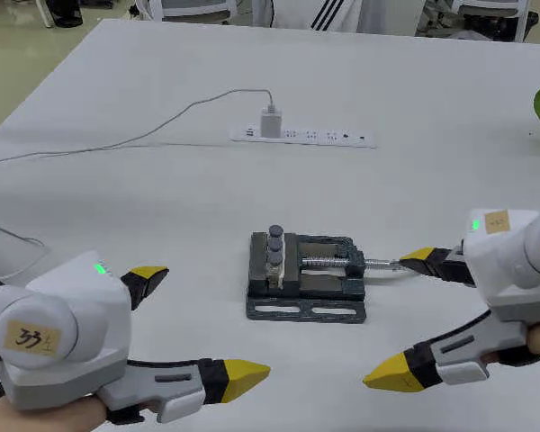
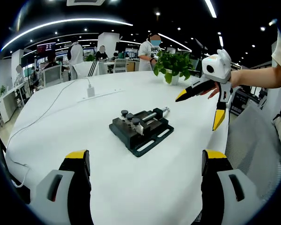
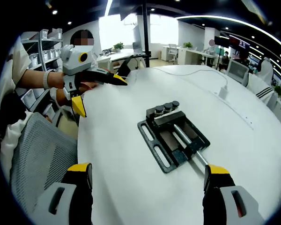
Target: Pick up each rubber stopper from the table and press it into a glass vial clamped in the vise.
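Note:
A dark vise [image 1: 306, 277] [image 2: 140, 129] [image 3: 174, 137] stands mid-table and clamps three glass vials [image 1: 275, 261] in a row. Each vial carries a grey rubber stopper [image 1: 275, 231] [image 2: 125, 113] [image 3: 168, 106] on top. My left gripper [image 1: 207, 322] [image 2: 145, 161] hovers open at the near left of the vise, nothing between its yellow-tipped fingers. On the vise's right, my right gripper [image 1: 405, 315] [image 3: 147, 176] is open too and holds nothing. Its upper finger lies close to the vise's screw handle [image 1: 382, 265]. No loose stopper lies on the table.
A white power strip [image 1: 302, 136] with a plugged charger [image 1: 271, 120] lies behind the vise, its cable [image 1: 117, 142] trailing left. A green plant [image 2: 173, 65] stands at the table's right edge. A mesh chair [image 3: 40, 154] is by the table; people sit farther back.

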`<state>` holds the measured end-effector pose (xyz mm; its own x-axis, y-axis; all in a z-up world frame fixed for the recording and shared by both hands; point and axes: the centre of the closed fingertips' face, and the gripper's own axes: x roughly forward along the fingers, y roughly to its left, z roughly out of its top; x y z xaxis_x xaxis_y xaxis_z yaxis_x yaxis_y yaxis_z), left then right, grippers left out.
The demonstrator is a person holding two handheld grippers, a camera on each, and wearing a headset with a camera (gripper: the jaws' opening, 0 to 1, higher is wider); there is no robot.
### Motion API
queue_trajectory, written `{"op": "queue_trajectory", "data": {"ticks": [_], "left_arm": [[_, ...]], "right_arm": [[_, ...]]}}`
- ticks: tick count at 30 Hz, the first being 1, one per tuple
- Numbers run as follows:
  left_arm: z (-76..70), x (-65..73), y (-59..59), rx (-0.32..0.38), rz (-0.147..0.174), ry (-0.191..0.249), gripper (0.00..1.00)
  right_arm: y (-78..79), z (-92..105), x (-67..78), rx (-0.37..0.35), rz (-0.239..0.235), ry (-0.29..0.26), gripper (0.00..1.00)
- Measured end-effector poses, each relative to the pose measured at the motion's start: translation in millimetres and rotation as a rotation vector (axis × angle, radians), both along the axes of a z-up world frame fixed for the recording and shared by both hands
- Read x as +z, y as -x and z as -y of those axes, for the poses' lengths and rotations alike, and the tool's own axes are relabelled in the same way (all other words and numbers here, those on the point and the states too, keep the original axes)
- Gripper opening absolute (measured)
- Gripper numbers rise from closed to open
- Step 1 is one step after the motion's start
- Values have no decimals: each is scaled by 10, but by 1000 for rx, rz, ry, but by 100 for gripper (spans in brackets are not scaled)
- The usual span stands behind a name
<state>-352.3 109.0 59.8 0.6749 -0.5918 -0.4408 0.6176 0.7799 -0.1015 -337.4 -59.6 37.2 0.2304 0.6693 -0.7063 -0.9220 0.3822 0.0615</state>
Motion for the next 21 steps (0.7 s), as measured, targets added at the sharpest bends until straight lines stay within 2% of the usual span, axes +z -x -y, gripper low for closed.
{"op": "queue_trajectory", "data": {"ticks": [5,12,21], "left_arm": [[-24,-12,23,-4,-8,-13,99],[-68,-17,46,7,-14,-17,99],[-67,-45,83,5,-26,-25,99]], "right_arm": [[13,216,-31,-83,-12,-28,99],[77,450,-90,-155,-25,-48,99],[128,549,-128,-192,-42,-60,99]]}}
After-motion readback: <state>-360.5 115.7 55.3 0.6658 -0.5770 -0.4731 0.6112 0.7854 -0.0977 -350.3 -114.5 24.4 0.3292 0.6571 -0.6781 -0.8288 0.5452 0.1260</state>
